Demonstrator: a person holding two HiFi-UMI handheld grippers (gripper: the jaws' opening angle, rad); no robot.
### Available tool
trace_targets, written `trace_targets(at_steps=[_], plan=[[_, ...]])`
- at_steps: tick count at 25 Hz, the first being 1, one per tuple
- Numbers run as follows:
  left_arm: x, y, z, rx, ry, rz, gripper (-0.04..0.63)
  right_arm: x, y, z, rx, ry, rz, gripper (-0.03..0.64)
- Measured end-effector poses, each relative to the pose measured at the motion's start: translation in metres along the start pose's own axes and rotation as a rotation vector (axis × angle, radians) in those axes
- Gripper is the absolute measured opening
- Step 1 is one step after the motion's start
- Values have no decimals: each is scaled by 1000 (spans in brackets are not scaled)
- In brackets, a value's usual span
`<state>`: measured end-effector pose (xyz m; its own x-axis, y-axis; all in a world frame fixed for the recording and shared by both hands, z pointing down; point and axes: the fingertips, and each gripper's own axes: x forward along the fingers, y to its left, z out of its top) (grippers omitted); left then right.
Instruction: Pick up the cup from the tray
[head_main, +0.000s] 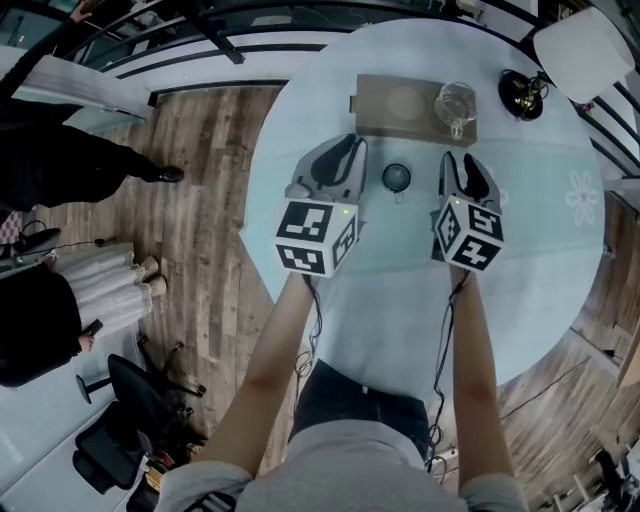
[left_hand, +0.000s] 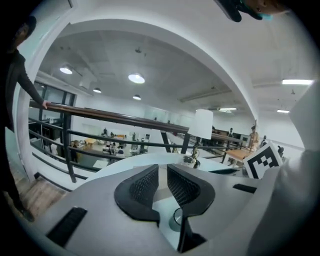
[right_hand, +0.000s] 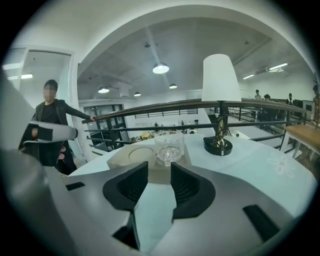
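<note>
**Cup upright on the tray, both tongs short of it**

Just in front of the tray's near edge, on the pale round worktop (head_main: 380, 300): a small dark round thing (head_main: 397, 178), apart from the tray, too small to tell whether hollow. Beyond it, the flat beige tray (head_main: 385, 105), with a shallow round recess in its left half. On the tray's right end, the cup (head_main: 456, 103): clear glass, upright, seemingly empty, handle turned toward the tray's near edge.

Left tongs (head_main: 352, 142) in front of the tray's left half, above the worktop, pads only a narrow slit apart, pinching nothing, touching nothing. Right tongs (head_main: 460, 160) in front of the tray's right end, in line with the cup yet clear of it, pads spread a little wider, nothing between them.

Past the tray's right end, a table lamp (head_main: 522, 93): dark base, white shade.

Given by the head view alone: both forearms, the dark round thing midway between the two tongs, and a wooden floor left of the worktop. By the right gripper view alone: the cup straight ahead above the gap of the pads, the lamp at full height to the right of the tray, and a person in dark clothes (right_hand: 50, 125) at a railing (right_hand: 150, 107) beyond the tray's left end. By the left gripper view alone: the dark round thing low beside the right-hand pad. No cup to be made out there.
</note>
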<state>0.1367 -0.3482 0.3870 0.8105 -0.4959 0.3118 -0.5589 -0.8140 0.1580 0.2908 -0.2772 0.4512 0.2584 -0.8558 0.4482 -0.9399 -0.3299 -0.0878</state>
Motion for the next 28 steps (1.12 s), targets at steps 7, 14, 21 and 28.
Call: trace_targets(at_steps=[7, 14, 21, 28], plan=[[34, -12, 35, 81, -20, -100, 121, 30, -11, 11, -56, 35, -16, 127], [73, -22, 31, 72, 25, -213, 170, 51, -13, 10, -66, 56, -7, 127], [112, -41, 10, 170, 115, -323, 256, 55, -22, 10, -72, 24, 19, 52], [141, -51, -12, 258, 189, -390, 309, 52, -26, 9, -151, 2, 136, 49]])
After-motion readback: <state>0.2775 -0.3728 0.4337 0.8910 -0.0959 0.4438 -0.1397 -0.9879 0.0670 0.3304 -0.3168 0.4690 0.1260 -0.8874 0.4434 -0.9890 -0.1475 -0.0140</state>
